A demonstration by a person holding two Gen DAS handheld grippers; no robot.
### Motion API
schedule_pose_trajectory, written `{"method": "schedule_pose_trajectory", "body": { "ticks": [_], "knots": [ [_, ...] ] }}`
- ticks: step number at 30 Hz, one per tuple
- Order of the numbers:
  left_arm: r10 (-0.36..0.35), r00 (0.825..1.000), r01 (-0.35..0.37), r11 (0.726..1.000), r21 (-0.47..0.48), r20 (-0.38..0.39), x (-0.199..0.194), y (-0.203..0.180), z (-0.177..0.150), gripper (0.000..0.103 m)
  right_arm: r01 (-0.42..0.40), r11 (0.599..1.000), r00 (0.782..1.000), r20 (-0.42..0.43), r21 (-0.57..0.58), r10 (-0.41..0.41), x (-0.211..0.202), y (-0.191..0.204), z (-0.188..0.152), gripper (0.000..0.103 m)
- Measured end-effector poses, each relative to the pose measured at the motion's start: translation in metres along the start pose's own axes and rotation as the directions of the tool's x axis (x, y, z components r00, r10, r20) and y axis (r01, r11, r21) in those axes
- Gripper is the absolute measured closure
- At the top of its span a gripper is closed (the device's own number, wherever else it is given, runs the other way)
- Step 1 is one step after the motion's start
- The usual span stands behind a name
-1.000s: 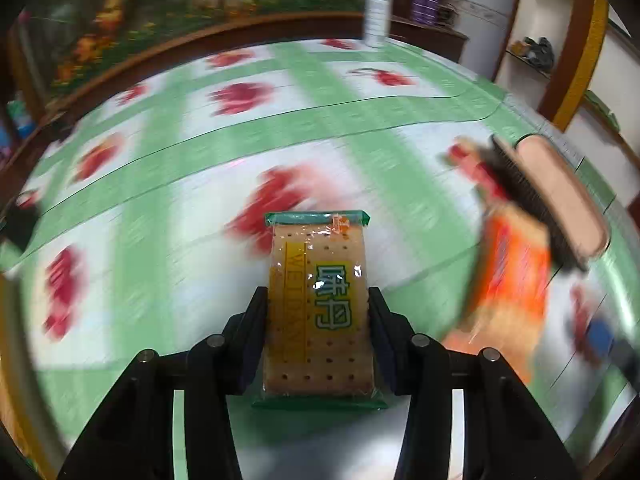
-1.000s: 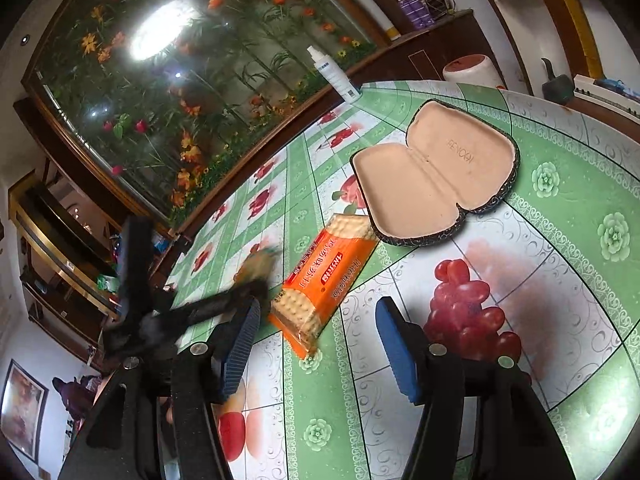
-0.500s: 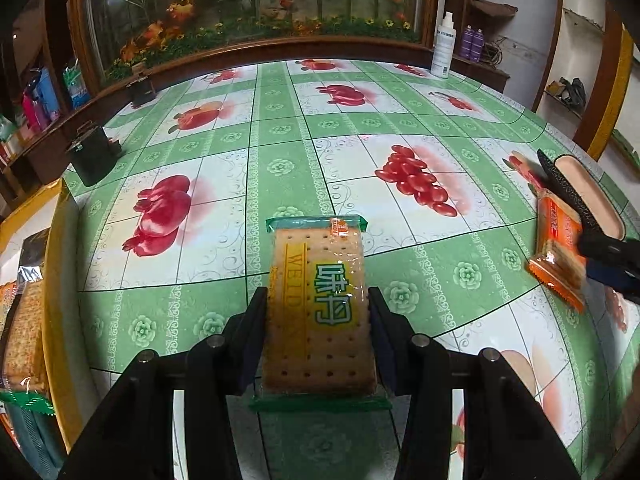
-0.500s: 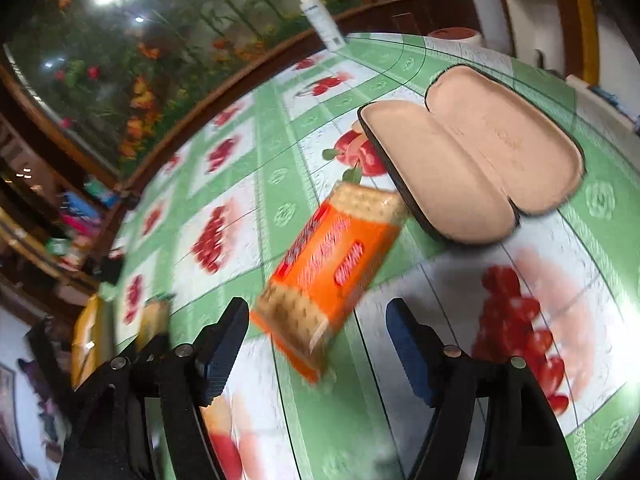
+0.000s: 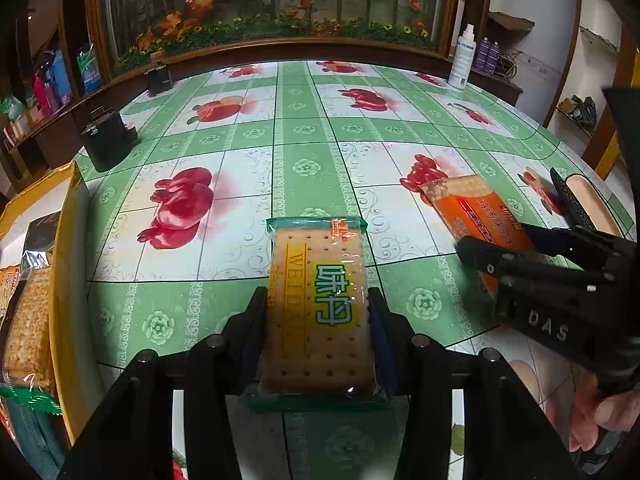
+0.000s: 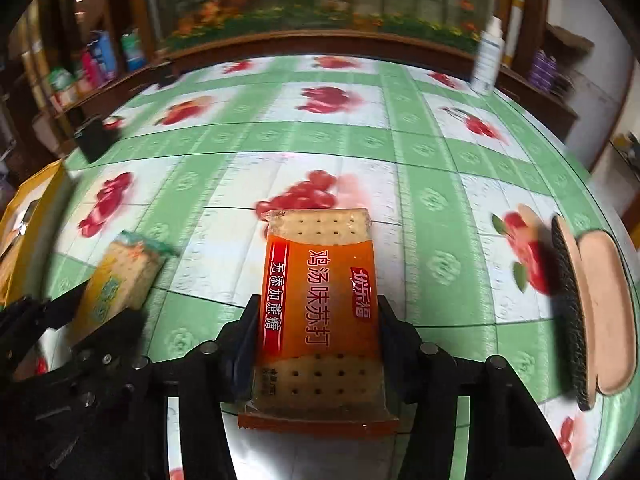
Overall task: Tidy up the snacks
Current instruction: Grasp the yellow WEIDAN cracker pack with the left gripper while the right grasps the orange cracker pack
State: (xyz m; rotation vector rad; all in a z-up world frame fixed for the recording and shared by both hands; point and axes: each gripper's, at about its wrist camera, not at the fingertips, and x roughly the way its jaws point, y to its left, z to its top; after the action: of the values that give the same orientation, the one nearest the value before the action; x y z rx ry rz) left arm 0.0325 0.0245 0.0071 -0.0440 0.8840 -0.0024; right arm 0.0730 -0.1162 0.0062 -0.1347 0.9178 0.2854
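A: Right, biggest first — worktop (image 5: 248, 148) under a glossy green-and-white checked cloth printed with red fruit, spreading across both views.
B: Then, at the left edge, yellow cardboard box (image 5: 64, 280), open, with cracker packs lying inside.
A: Over on the right, open black spectacle case with tan lining (image 6: 592, 312), lying on the cloth.
B: Next, left gripper (image 5: 318, 320), fingers (image 5: 250, 328) pinching the long sides of the green-edged clear pack of yellow-labelled biscuits (image 5: 320, 308), held above the cloth.
A: Right gripper (image 6: 318, 332), fingers (image 6: 244, 340) clamped on the orange-wrapped pack of soda crackers (image 6: 318, 308), likewise held; seen from the left wrist just to the right of the green pack.
B: Smaller: black square pot (image 5: 106, 140) near the far left rim.
A: Last, white spray bottle (image 5: 460, 58) upright at the far right edge.
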Motion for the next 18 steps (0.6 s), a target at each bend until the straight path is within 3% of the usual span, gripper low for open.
{"method": "schedule_pose_trajectory", "body": {
  "ticks": [5, 8, 13, 18],
  "knots": [
    [0.019, 1.000, -0.019, 1.000, 0.011, -0.004, 0.001, -0.003, 0.000, 0.055, -0.033, 0.999, 0.999, 0.030, -0.001, 0.033, -0.006, -0.015, -0.009, 0.046],
    [0.025, 1.000, -0.024, 1.000, 0.013, -0.004, 0.001, -0.005, 0.000, 0.054, -0.022, 0.999, 0.999, 0.036, -0.025, 0.023, -0.005, -0.007, -0.010, 0.046],
    [0.019, 1.000, -0.019, 1.000, 0.022, -0.009, 0.002, -0.007, -0.001, 0.043, -0.023, 0.999, 0.999, 0.045, -0.036, 0.025, -0.004, 0.006, -0.009, 0.046],
    [0.018, 1.000, -0.017, 1.000, 0.022, -0.010, 0.002, -0.007, -0.002, 0.042, -0.021, 0.999, 0.999, 0.046, -0.029, 0.022, -0.003, 0.006, -0.009, 0.046]
  ]
}}
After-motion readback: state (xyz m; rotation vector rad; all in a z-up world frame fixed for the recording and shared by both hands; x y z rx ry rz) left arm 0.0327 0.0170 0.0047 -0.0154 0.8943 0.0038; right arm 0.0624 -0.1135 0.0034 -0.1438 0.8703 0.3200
